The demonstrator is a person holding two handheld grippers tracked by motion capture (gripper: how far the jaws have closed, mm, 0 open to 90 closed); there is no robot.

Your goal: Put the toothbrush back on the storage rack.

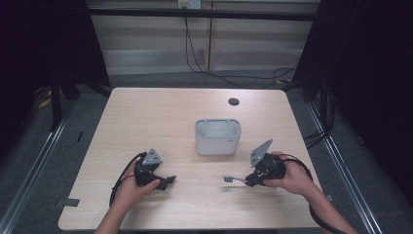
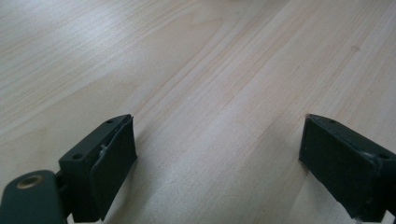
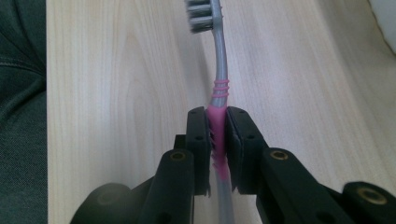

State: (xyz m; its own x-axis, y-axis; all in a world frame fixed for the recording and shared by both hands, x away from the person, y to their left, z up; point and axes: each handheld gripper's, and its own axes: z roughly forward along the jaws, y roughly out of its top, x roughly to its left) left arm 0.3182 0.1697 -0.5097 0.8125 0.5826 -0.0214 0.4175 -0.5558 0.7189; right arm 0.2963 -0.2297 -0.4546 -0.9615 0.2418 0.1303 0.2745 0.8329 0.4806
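High view: wood surface (image 1: 146,117); grey open-top holder (image 1: 217,137) at centre. Right gripper (image 1: 248,181) at 4 o'clock of holder, left gripper (image 1: 168,182) at 8 o'clock, well apart.

Toothbrush (image 1: 233,179): clamped in right gripper, head toward 9 o'clock, low over surface. Judgement: light, stiff, slender, smooth plastic. Take hold at ribbed pink grip, least slip.

Right gripper view: fingers (image 3: 198,140) closed on pink section; bristles, curved grey neck visible.

Left gripper view: fingers (image 2: 105,163) wide apart, nothing between, bare wood under.

Grippers: two, left (image 1: 168,183) and right (image 3: 217,140)
Toothbrushes: one (image 3: 218,70)
Bins: one, grey (image 1: 217,137)
Tables: one (image 1: 146,112)
Table holes: one (image 1: 234,101)
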